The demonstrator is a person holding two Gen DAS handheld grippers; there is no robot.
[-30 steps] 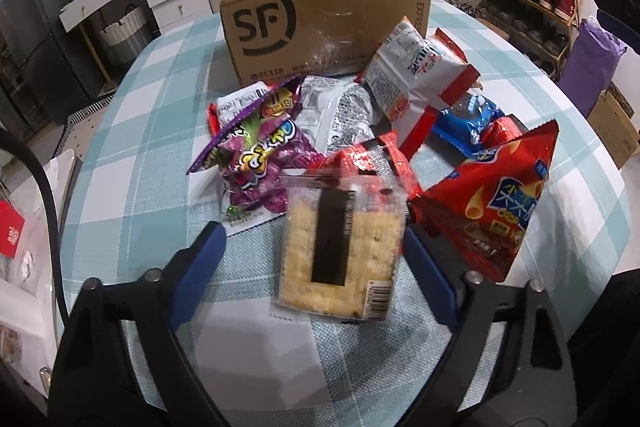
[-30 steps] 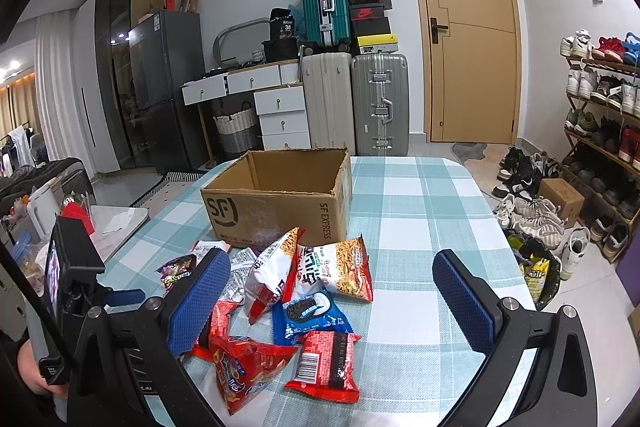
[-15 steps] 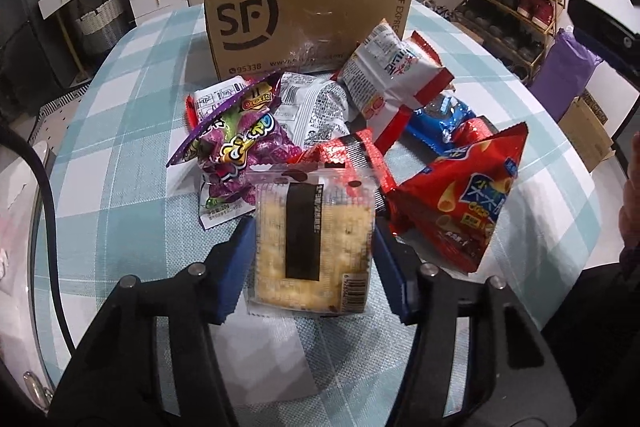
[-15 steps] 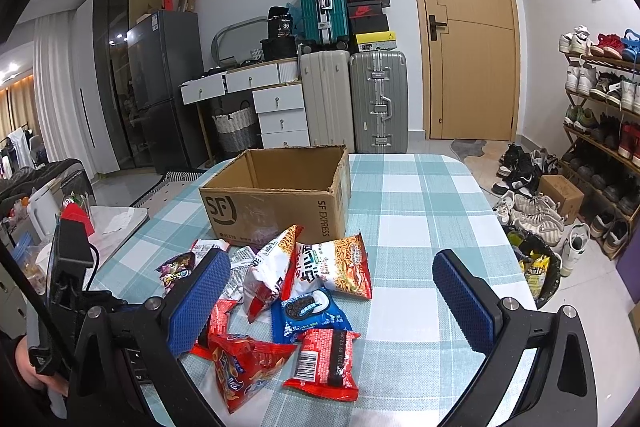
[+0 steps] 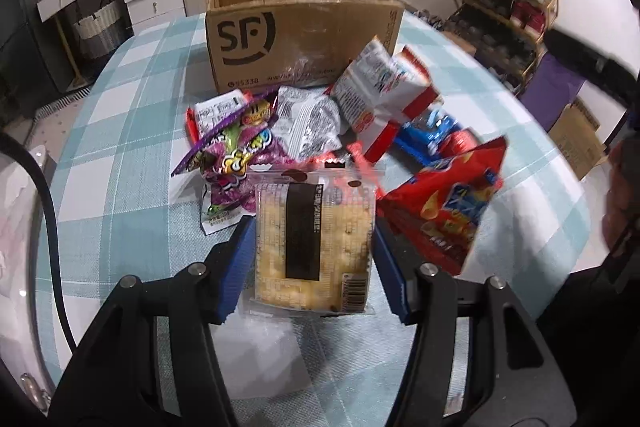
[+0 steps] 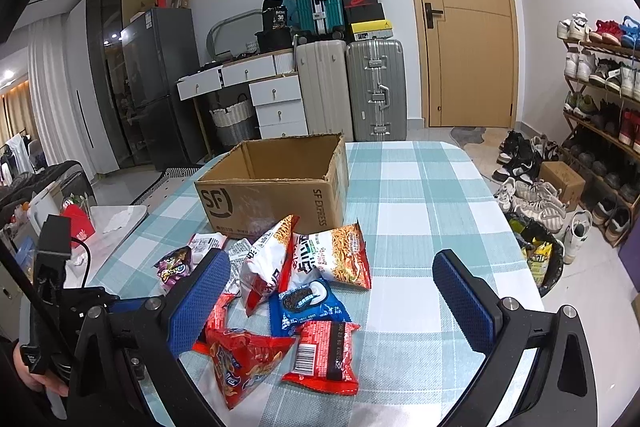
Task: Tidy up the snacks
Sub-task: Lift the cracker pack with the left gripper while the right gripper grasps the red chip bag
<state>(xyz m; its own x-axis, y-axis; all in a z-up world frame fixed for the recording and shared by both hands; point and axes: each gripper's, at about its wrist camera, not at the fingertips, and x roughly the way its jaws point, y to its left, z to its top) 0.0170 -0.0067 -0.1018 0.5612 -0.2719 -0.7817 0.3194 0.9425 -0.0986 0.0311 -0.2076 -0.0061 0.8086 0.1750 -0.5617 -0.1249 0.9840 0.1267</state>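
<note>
Cracker pack (image 5: 312, 239) is clamped btwn the left gripper (image 5: 312, 259) fingers, just closed onto it, near edge of the snack pile (image 6: 296, 291) on the checked worktop (image 6: 424, 211). Cardboard box (image 6: 276, 191) behind pile. Right gripper (image 6: 332, 303) fingers wide, holding nothing

left claw (image 5: 314, 251): black plastic frame, two angled arms ending in blue pads
left claw pads (image 5: 236, 267): blue, finely ribbed, rectangular
left claw screws (image 5: 197, 269): round silver heads, two on each arm
left cable (image 5: 48, 215): thin, black, curving along the left edge
right claw (image 6: 332, 303): same black frame, blue textured pads
right claw screws (image 6: 507, 303): silver, paired on each arm
right claw pads (image 6: 462, 297): blue, dimpled surface
</note>
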